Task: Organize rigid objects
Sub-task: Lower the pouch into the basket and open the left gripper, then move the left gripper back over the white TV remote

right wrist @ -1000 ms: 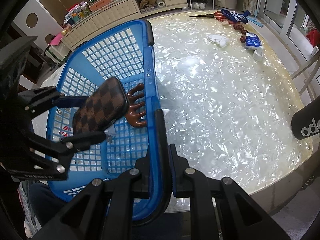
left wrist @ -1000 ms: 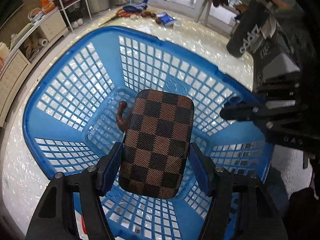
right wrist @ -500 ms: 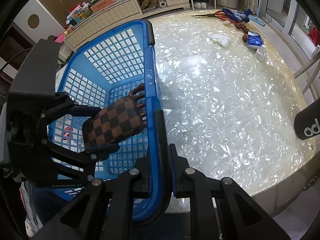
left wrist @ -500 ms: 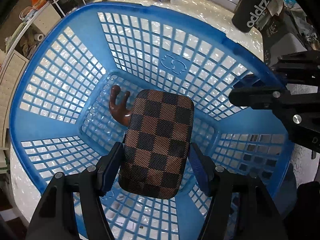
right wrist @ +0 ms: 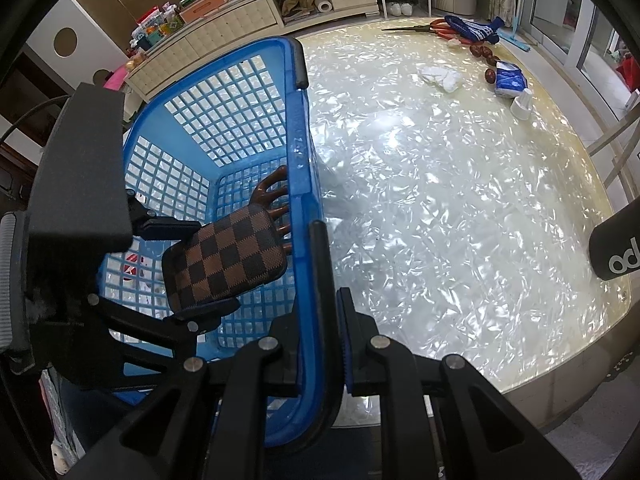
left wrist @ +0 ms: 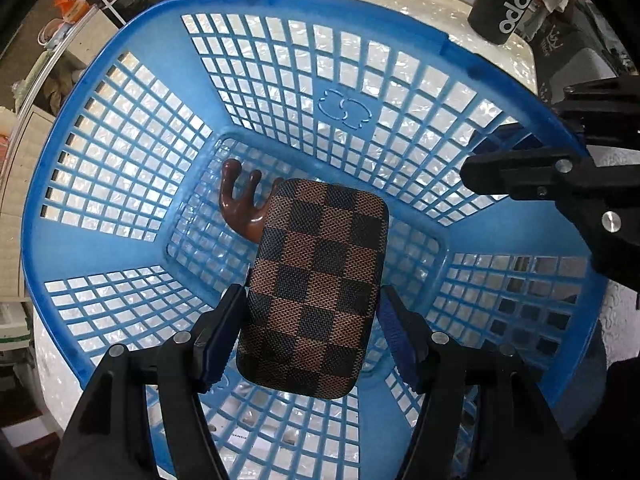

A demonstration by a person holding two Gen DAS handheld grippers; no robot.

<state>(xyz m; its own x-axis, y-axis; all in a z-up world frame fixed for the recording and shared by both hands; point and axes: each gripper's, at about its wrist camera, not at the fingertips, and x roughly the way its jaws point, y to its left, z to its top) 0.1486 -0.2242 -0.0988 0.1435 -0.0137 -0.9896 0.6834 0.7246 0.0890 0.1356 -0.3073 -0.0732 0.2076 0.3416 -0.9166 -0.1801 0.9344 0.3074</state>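
Gripping checkered case point(left wrist: 316, 284) between left gripper point(left wrist: 308, 340) pads, over basket point(left wrist: 120, 248)

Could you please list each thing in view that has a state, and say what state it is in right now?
Left gripper: shut on the checkered case, pointing down into the basket.
Right gripper: shut on the basket's rim.
Checkered case: held above the basket floor, not released.
Blue basket: upright on the table, held at its rim.
Brown hair claw: lying on the basket floor, partly hidden by the case.
Scissors: lying on the table's far side.
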